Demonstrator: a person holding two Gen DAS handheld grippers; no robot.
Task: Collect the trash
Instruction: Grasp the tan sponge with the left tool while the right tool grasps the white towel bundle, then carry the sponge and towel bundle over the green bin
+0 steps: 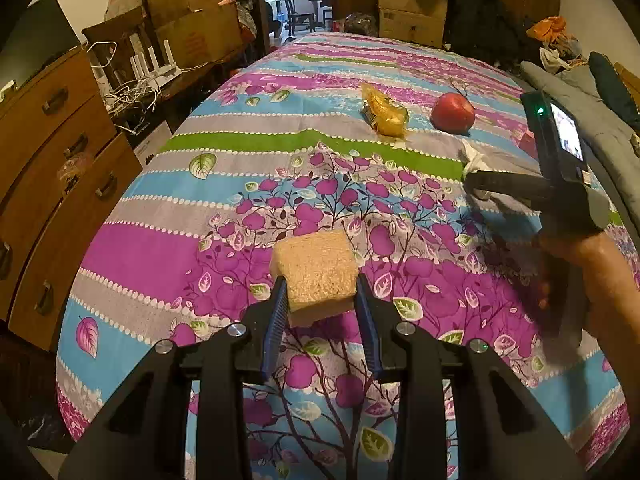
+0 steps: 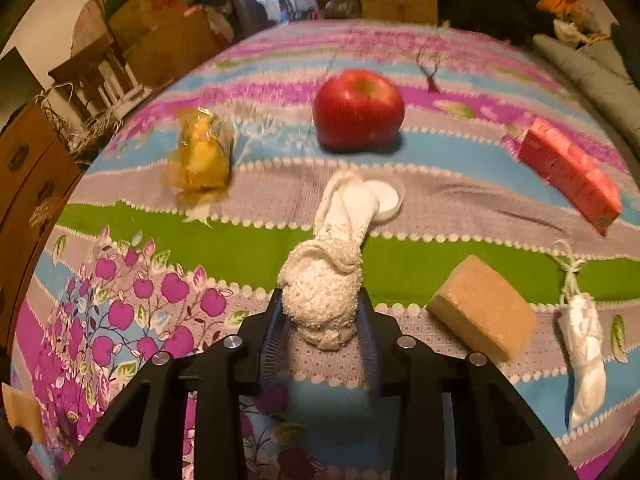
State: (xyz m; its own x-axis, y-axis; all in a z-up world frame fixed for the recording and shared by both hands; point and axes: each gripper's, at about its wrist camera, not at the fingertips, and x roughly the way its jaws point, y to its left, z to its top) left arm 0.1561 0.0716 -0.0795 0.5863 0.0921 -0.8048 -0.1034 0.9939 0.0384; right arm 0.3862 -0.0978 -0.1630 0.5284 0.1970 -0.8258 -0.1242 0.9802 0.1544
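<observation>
Along the left edge of the bed, a wooden dresser point(image 1: 60, 152) is standing on the floor, with stacked cardboard boxes point(image 1: 192, 16) behind it toward the far left corner. The flowered bedspread point(image 1: 168, 256) is covering the whole surface.

Toward the near edge, the left gripper point(image 1: 320, 300) is clamping a tan sponge point(image 1: 316, 272) between its blue fingers point(image 1: 280, 308), one pressing each side; whether the block is touching the cloth underneath cannot be told.

Farther in, toward the middle of the bed, a crumpled yellow wrapper point(image 2: 202, 156) is lying on the grey and blue stripes. To its right a red apple point(image 2: 359, 109) is sitting upright, well apart from the wrapper.

Nearer than the apple, the right gripper point(image 2: 322, 316) is squeezing a white knitted sock point(image 2: 332, 268) at its bunched end, both fingers touching it. The sock's other end is stretching away across the green stripe and overlapping a small white lid point(image 2: 386, 200) just behind it.

Right of the sock, a second tan sponge point(image 2: 484, 308) is resting tilted on the grey stripe, near the gripper but apart from it. Beyond it, toward the right edge, a red carton point(image 2: 570, 168) is lying on its side. Nearest the right edge, a twisted white rag point(image 2: 584, 352) with a knotted string is lying lengthwise on the cloth.
</observation>
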